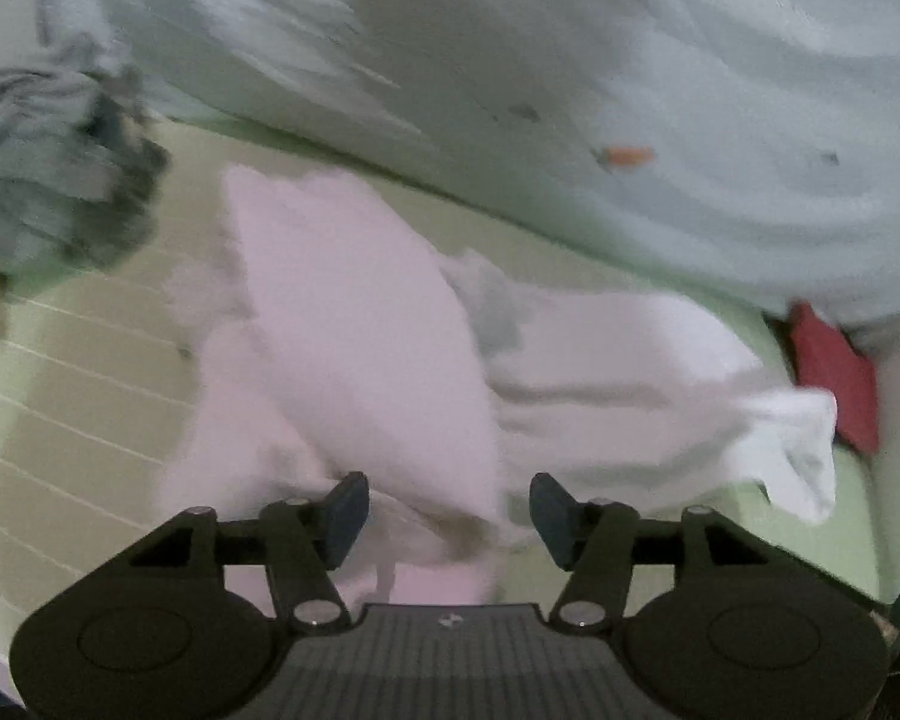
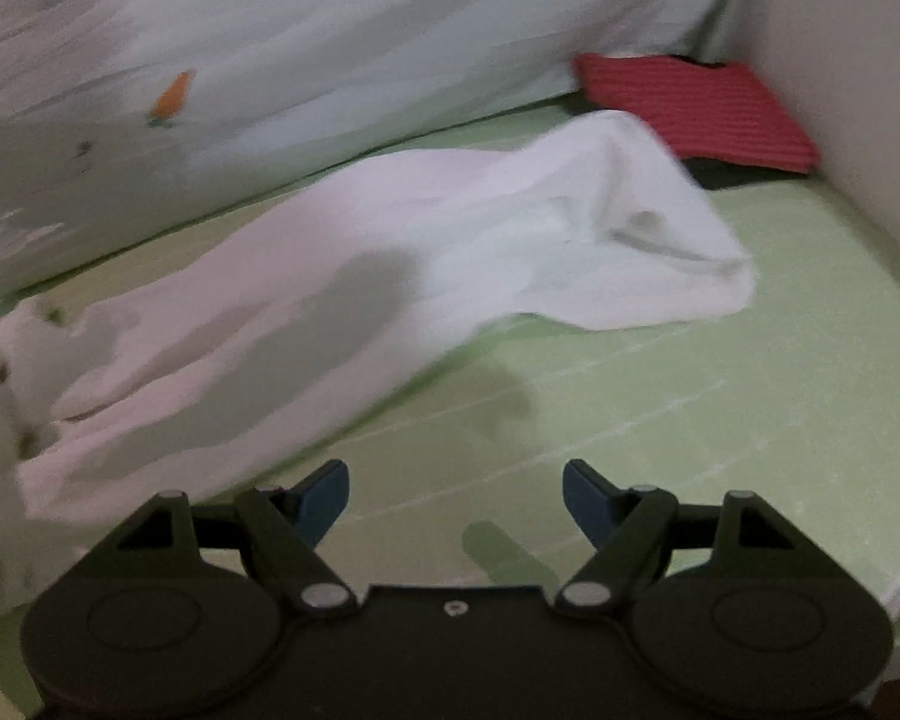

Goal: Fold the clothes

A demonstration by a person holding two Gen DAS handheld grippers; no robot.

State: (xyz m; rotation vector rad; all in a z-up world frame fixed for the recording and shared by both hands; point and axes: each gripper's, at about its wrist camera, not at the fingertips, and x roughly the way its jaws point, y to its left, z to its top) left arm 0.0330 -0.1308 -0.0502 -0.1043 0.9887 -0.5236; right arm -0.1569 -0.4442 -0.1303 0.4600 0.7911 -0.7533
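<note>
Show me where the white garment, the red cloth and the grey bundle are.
white garment (image 2: 510, 228): right wrist view, on its raised, crumpled middle.
red cloth (image 2: 702, 108): right wrist view, on its ribbed top face, by the wall.
grey bundle (image 1: 54, 180): left wrist view, on the middle of the crumpled heap.

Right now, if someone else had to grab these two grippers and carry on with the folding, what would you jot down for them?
Left gripper: open, holding nothing, just above the near edge of the white garment.
Right gripper: open, empty, over bare green bed sheet; the garment lies ahead and to its left.
White garment: loose and rumpled across the sheet, one end near the red cloth by the wall.
Grey clothes: bunched in a heap at the far left.
Done: no tidy fold visible yet.
Left: flatten the white garment, fold it, then the grey heap.
</note>
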